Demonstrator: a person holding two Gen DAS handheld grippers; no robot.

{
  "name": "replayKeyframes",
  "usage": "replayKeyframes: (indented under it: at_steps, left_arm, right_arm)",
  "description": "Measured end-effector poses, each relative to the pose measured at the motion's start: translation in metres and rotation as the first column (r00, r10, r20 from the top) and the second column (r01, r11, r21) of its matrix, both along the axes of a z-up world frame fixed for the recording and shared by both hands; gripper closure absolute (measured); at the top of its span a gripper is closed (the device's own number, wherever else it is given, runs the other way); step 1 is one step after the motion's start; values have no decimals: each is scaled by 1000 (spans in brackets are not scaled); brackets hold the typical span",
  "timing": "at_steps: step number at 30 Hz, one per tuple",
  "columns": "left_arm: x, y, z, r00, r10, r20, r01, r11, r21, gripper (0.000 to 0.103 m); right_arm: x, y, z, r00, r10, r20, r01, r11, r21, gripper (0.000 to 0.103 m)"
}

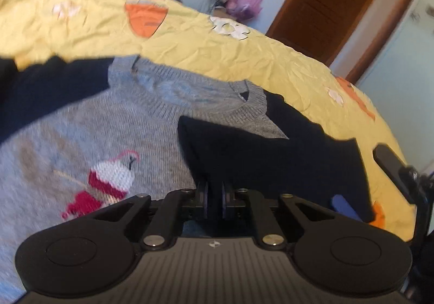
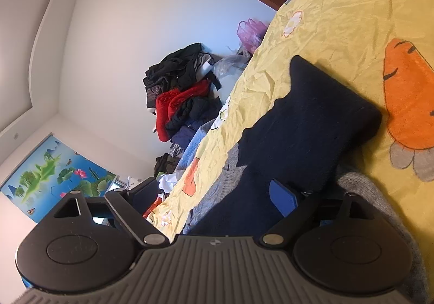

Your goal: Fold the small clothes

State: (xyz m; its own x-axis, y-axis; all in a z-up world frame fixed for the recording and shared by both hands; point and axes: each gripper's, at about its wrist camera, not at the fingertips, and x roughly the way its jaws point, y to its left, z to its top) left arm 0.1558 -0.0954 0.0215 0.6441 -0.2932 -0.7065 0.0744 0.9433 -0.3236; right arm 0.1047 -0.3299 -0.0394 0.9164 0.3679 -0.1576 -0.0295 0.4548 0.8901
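A yellow bedspread (image 1: 206, 51) with printed orange carrots (image 2: 409, 95) and white flowers (image 1: 230, 27) covers the bed. Behind the bed lies a heap of clothes (image 2: 181, 97), black, red and dark blue, against a white wall (image 2: 141, 32). A purple plastic bag (image 1: 245, 2) sits near the heap. A brown wooden door (image 1: 333, 2) stands further back. A picture of lotus flowers (image 2: 54, 171) hangs on the wall.

No readable txt, labels, brand names or nos. in either view. Only mark: a small round white-and-dark emblem, no letters, on the ribbed grey body of the left gripper (image 1: 214, 196) & same on the right gripper (image 2: 211, 196). Too small to make out more.
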Motion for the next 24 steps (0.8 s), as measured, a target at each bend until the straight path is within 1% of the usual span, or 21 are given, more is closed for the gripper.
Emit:
replayKeyframes:
  at_steps: [2, 5, 8, 10, 14, 16, 18, 20, 21, 22, 23, 24]
  left_arm:
    - [-6, 1, 11, 999, 2, 43, -4, 999, 38, 96]
    - [-15, 11, 33, 991, 13, 135, -21, 998, 59, 97]
    - [-25, 27, 48, 977, 50, 208, -74, 992, 106, 97]
    - [-29, 42, 46, 974, 81, 212, -111, 985, 132, 97]
    - [-37, 71, 25, 974, 154, 167, -188, 959, 212, 97]
    - [-41, 80, 12, 978, 164, 131, -193, 948, 252, 97]
    - [-41, 83, 3, 985, 149, 82, -166, 948, 272, 97]
    - [-44, 82, 5, 984, 149, 102, -173, 939, 296, 94]
    - [-45, 80, 8, 981, 161, 107, -187, 931, 313, 93]
    - [-46, 79, 13, 974, 192, 117, -220, 917, 331, 93]
    - [-49, 76, 19, 963, 226, 149, -265, 900, 347, 93]
    - [-54, 75, 27, 949, 244, 202, -302, 890, 343, 92]
  right_arm:
    - [0, 0, 1, 1000, 4, -1, -4, 1000, -6, 14]
    - [-1, -1, 1, 1000, 5, 0, -5, 1000, 4, 13]
    - [-3, -2, 6, 1000, 2, 14, -2, 1000, -15, 9]
    - [-5, 0, 8, 1000, 1, 21, 0, 999, -32, 7]
    - [-6, 2, 13, 999, 8, 37, -6, 999, -54, 5]
    - [-6, 1, 12, 999, 13, 34, -11, 999, -51, 4]
    - [-4, 0, 10, 1000, 23, 17, -23, 999, -41, 3]
    - [0, 1, 7, 999, 42, -6, -42, 998, -38, 4]
    - [1, 2, 7, 999, 47, -5, -48, 997, -54, 3]
    - [1, 4, 8, 999, 54, -9, -54, 996, -70, 3]
    - [2, 6, 9, 998, 60, -11, -61, 994, -91, 3]
    - [3, 9, 9, 998, 65, -15, -67, 991, -116, 3]
